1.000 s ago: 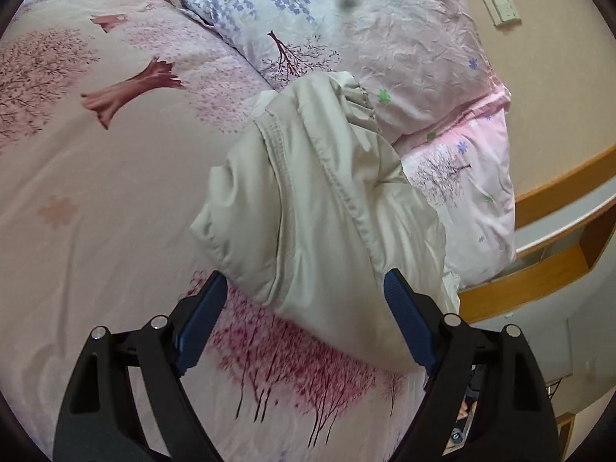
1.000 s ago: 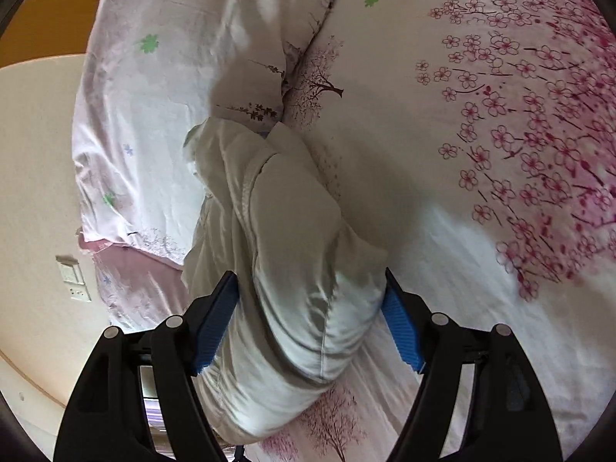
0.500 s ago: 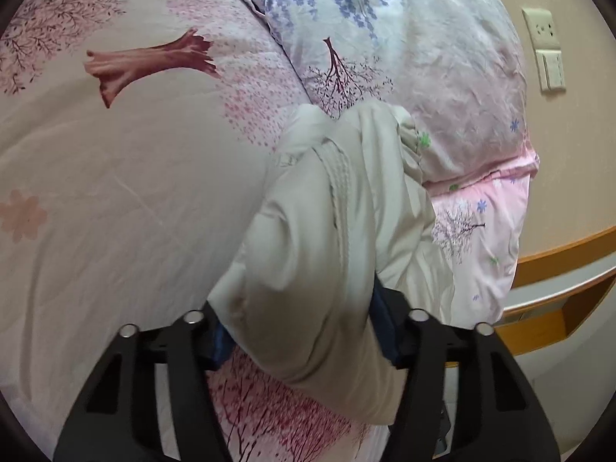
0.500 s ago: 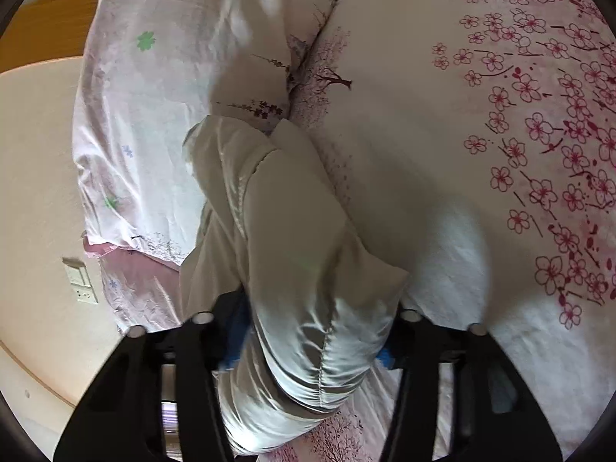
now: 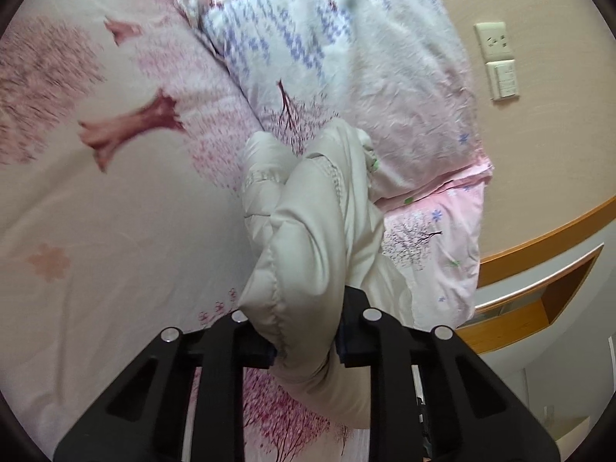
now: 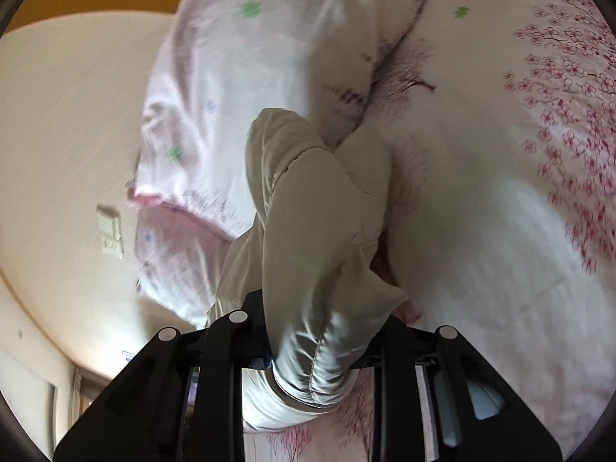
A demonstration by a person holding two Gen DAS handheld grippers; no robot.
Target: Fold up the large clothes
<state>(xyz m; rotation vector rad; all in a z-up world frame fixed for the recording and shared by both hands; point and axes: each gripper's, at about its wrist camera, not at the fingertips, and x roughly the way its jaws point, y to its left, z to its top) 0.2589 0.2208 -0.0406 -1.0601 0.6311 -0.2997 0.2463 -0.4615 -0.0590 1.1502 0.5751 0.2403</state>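
Left gripper [image 5: 304, 342] closing on a thick puffy edge of the beige padded garment [image 5: 308, 238] — jaws narrowed hard, black fingers [image 5: 254, 346] pressed into the bunched fabric from both sides, the stitched hem bulging out just ahead of the tips. Beyond the fingers, rising away in a rumpled ridge toward the pillow [image 5: 365, 88]; further bulk sagging below and past the right-hand finger. Floral duvet [image 5: 96, 211] spread beneath and off to the left of the fingers, a pink sheet edge [image 5: 442, 238] to the right, wall socket and switch [image 5: 498, 61] far off right beyond the tips.

Right gripper [image 6: 312, 354] likewise closing on the same garment [image 6: 312, 231] — fabric squeezed between the fingers [image 6: 250, 338], a gathered shiny cuff-like roll bunched at the tips and spilling below them. Ahead of the fingers, climbing in a folded hump up to the pillow [image 6: 250, 77], touching it. Blossom-printed duvet [image 6: 500, 211] lying right of the fingers, bare wall with a switch plate [image 6: 109, 231] off to the left. Both views blurred at the edges
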